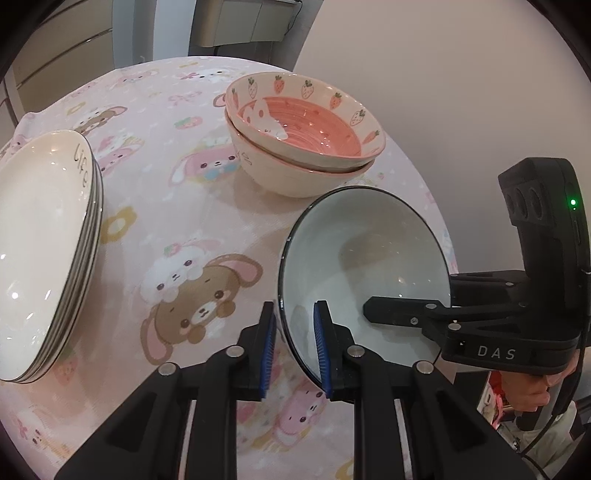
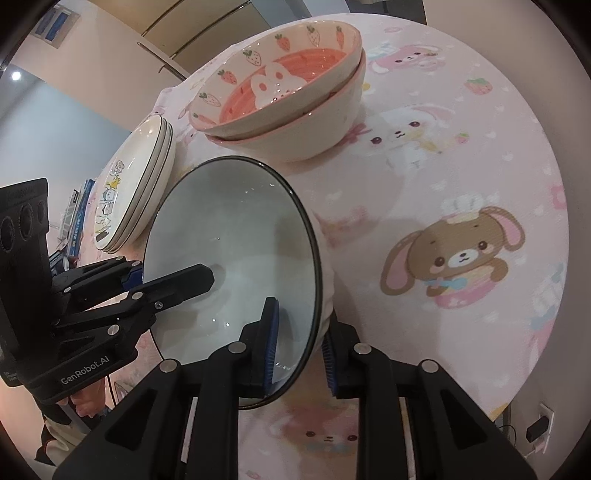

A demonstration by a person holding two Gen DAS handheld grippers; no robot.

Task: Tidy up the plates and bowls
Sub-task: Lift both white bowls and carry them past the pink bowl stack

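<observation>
A white bowl with a black rim (image 1: 369, 254) is held between both grippers above the pink cartoon tablecloth (image 1: 177, 206). My left gripper (image 1: 295, 347) grips its near rim, one blue pad inside and one outside. My right gripper (image 2: 297, 349) grips the opposite rim (image 2: 236, 236) the same way; it shows in the left wrist view (image 1: 406, 310) with one finger inside the bowl. Two stacked pink strawberry bowls (image 1: 303, 136) stand just beyond; they also show in the right wrist view (image 2: 284, 92). A stack of cream plates (image 1: 40, 258) sits at the left.
The plate stack also shows in the right wrist view (image 2: 136, 184), left of the held bowl. The round table's edge (image 1: 417, 162) curves close behind the strawberry bowls. Cabinets (image 1: 236, 22) stand beyond the table. A wall socket (image 2: 543, 424) is low at the right.
</observation>
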